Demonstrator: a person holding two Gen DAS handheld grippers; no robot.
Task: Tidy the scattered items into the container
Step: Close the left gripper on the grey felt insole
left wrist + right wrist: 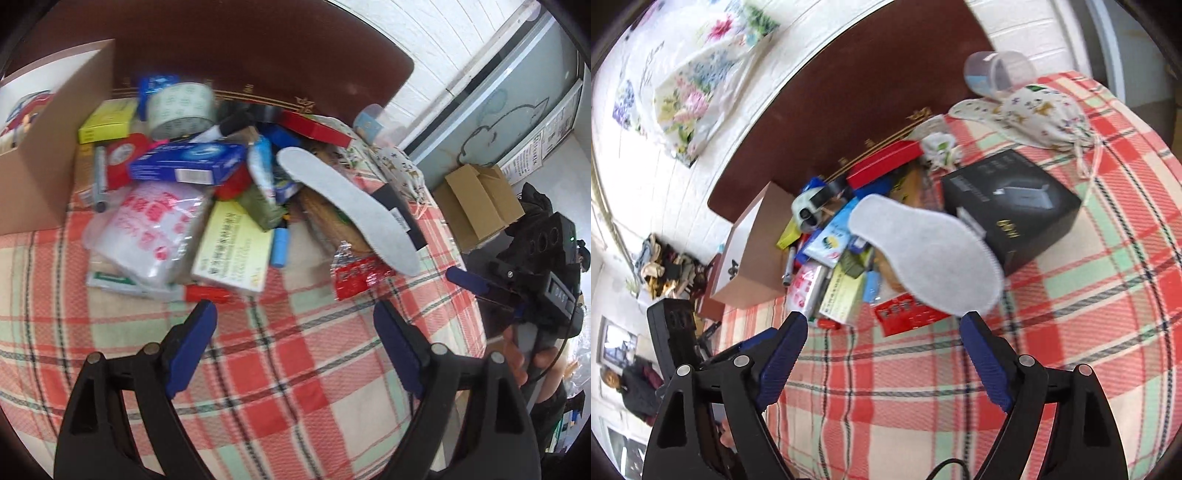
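A heap of small items lies on a plaid bed cover (303, 373) beside an open cardboard box (55, 155), which also shows at the left of the right wrist view (753, 254). On top of the heap rests a white insole (347, 210) (923, 254). Around it are a tape roll (181, 107), a blue carton (188, 162), a pale yellow carton (232, 254) and a red foil wrapper (358, 277) (908, 314). My left gripper (295, 314) is open and empty, just short of the heap. My right gripper (884, 321) is open and empty, near the insole's end.
A black box (1015, 203) sits right of the heap, partly under the insole. Behind it are a floral cloth pouch (1038, 107) and a clear cup (997, 74). A dark brown headboard (240, 44) backs the bed. Folded cardboard (476, 206) stands on the floor beyond the bed's right edge.
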